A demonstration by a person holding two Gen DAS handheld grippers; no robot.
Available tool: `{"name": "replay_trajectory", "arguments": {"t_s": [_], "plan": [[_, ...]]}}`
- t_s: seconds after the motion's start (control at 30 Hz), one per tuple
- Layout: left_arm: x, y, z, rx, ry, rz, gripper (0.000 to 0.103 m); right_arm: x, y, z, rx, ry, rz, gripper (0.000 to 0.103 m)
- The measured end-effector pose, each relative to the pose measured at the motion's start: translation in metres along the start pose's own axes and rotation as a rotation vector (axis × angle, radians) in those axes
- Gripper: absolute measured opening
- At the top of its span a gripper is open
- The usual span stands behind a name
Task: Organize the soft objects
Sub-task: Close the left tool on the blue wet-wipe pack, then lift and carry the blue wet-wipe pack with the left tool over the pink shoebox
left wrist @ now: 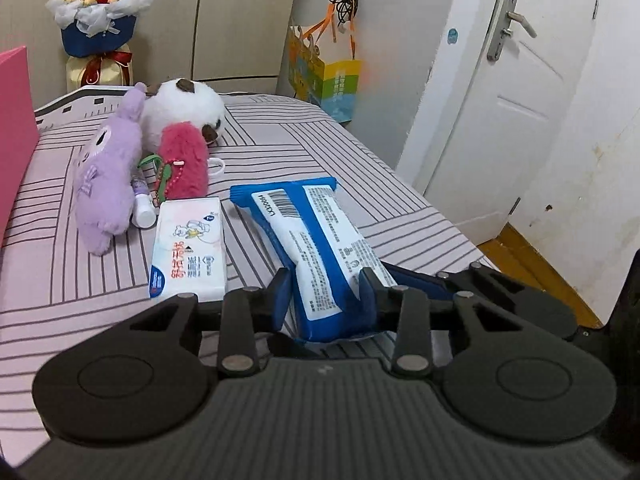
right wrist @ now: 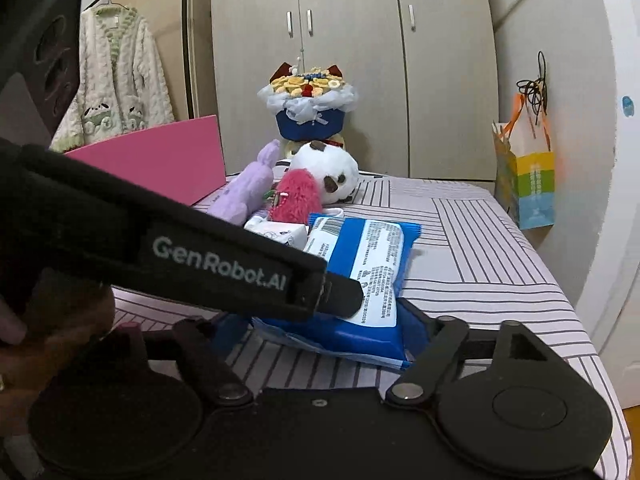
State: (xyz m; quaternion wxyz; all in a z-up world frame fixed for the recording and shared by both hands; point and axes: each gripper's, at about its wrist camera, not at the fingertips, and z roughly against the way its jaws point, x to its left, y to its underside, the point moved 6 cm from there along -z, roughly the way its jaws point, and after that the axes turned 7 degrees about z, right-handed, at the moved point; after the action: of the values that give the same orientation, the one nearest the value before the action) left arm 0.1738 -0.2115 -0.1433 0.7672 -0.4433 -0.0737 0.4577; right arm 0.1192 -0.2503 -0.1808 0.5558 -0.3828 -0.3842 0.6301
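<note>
The left gripper (left wrist: 325, 292) pinches the blue pack's (left wrist: 316, 248) near end. The right gripper (right wrist: 320, 332) stands wide around it, not pressing. Plush toys (left wrist: 160, 148) lie beyond on the bed (left wrist: 360, 168).

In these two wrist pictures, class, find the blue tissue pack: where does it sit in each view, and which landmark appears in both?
Left wrist view: the blue tissue pack lies at centre, its near end clamped in the left gripper.
Right wrist view: lower centre, the left gripper crossing over it.
Shared landmark: the flower bouquet standing behind the plush toys.
</note>
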Motion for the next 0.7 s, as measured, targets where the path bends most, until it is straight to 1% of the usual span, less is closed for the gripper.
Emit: {"name": "replay_trajectory", "arguments": {"t_s": [0.1,0.27,0.47,0.6,0.7], "plan": [[-0.005,0.002,0.004,0.002,-0.019,-0.011,0.035,0.004,0.000,0.004,-0.008,0.006,0.015,0.073],[-0.009,0.005,0.011,0.004,-0.022,0.003,0.035,0.011,0.000,0.012,-0.021,0.019,0.011,0.069],[-0.012,0.010,0.026,0.025,-0.011,0.012,0.035,0.017,-0.002,0.025,0.008,0.003,-0.027,0.068],[-0.017,0.014,0.041,0.021,-0.010,0.004,0.035,0.023,-0.006,0.037,0.018,0.005,-0.028,0.068],[-0.019,0.015,0.052,0.032,-0.007,0.004,0.036,0.027,-0.011,0.046,0.040,-0.013,-0.039,0.068]]}}
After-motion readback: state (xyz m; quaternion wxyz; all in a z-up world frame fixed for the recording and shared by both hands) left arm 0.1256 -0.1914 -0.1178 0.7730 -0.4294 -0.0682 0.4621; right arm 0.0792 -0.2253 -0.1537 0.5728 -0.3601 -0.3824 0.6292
